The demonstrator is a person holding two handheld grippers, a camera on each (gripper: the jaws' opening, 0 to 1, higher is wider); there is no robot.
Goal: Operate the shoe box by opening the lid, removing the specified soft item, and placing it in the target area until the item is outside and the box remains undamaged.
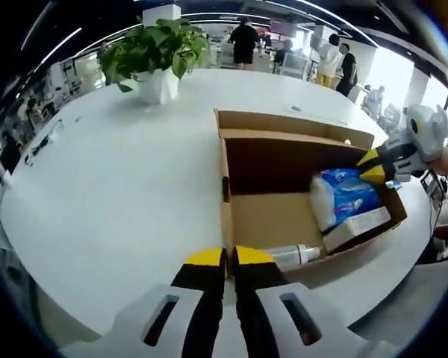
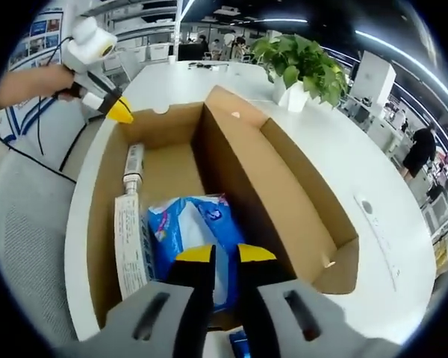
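Bare white table (image 1: 119, 179) surrounds your open shoe box (image 1: 272, 216); left gripper (image 1: 229, 257) pinches its wall, right gripper (image 2: 224, 255) nips the crinkled blue soft pack (image 2: 190, 231)

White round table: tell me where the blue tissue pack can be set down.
The white round table is bare between the open cardboard shoe box and the potted green plant. The box's near end is crowded: blue soft tissue pack, white carton, small bottle.
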